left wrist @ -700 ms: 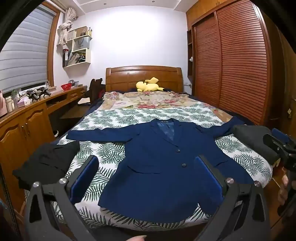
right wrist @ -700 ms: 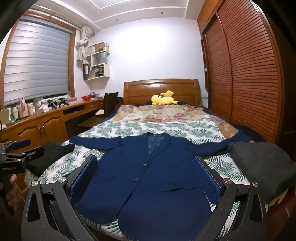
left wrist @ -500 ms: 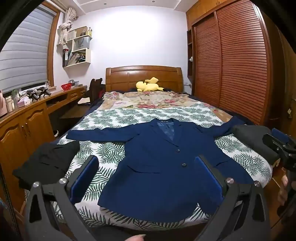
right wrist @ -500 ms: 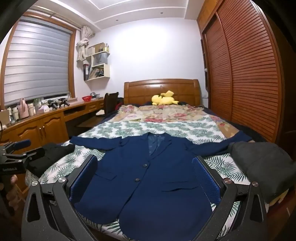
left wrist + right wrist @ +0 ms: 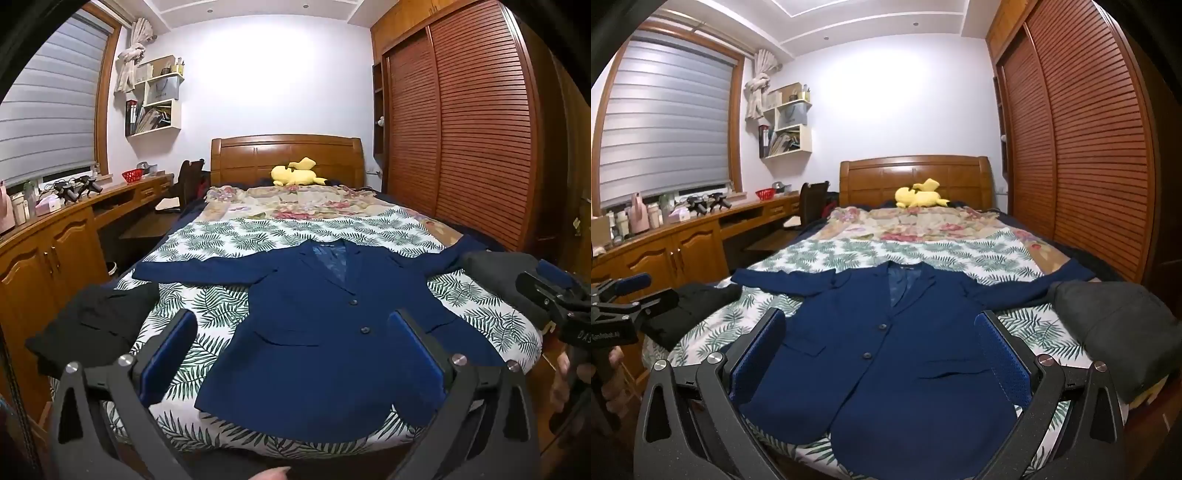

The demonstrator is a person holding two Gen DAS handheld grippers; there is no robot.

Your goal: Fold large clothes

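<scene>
A navy blue suit jacket [image 5: 314, 332] [image 5: 886, 354] lies flat and face up on the bed, buttoned, with both sleeves spread out to the sides. My left gripper [image 5: 291, 332] hovers above the foot of the bed in front of the jacket's hem, open, nothing between its blue pads. My right gripper [image 5: 879, 332] is held the same way beside it, open and empty. Each gripper shows at the edge of the other's view: the right gripper [image 5: 554, 295] and the left gripper [image 5: 624, 299].
The bed [image 5: 229, 240] has a palm-leaf cover and a yellow plush toy [image 5: 295, 173] at the headboard. A black folded garment [image 5: 92, 325] lies at the left corner, a grey one [image 5: 1115, 328] at the right. Wooden cabinets [image 5: 48, 254] stand left, louvered wardrobe doors [image 5: 480, 129] right.
</scene>
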